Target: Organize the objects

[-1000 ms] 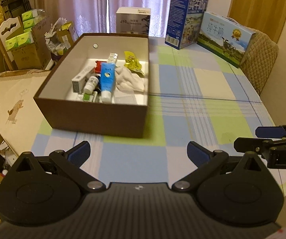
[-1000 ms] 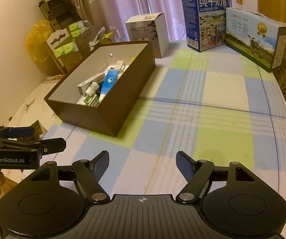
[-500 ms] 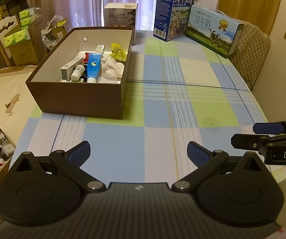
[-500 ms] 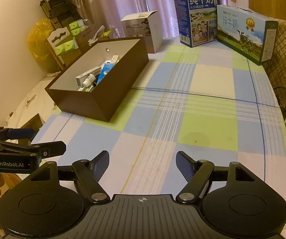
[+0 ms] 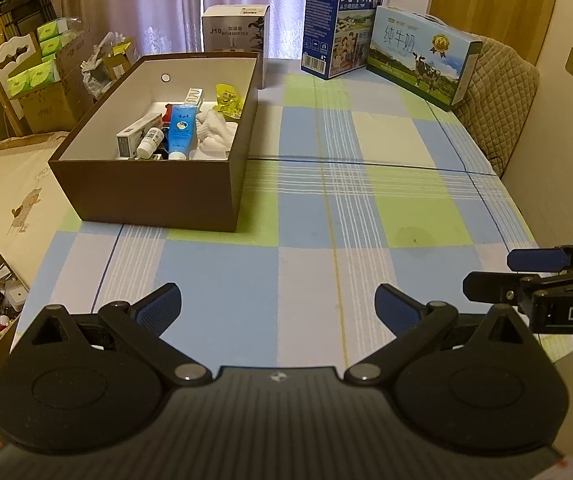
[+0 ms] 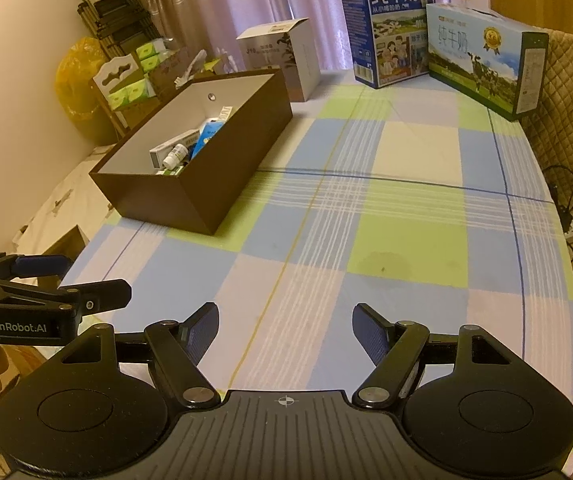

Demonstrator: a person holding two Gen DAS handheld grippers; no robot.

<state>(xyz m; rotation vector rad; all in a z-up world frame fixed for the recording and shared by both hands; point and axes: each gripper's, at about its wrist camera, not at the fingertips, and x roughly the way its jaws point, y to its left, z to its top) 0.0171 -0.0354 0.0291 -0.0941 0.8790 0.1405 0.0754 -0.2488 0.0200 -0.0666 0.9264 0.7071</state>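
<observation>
The left hand-held gripper (image 5: 276, 306) is seen with its jaws spread wide and nothing between them; the right hand-held gripper (image 6: 285, 330) is likewise held wide open and empty. Both are poised over the near end of the tabletop (image 5: 366, 216), which is covered with a checked cloth, well apart from anything to be sorted.

The brown box (image 5: 154, 196) is placed at the far left of the tabletop, and the small items are found inside it: a blue tube (image 5: 181, 130), a white bottle (image 5: 149, 143), a grey carton (image 5: 136, 133), a white cloth (image 5: 216, 132) and a yellow packet (image 5: 230, 99).

Trouble is judged most likely at the box itself. Its tall near wall could be struck on a low approach, so that the box is pushed toward the left edge. The items lie packed together, so a neighbour could be pinched along with the one intended.

A humidifier box (image 5: 234, 30) stands just behind the brown box, and two milk cartons (image 5: 382, 40) at the far end; neither blocks the way.
</observation>
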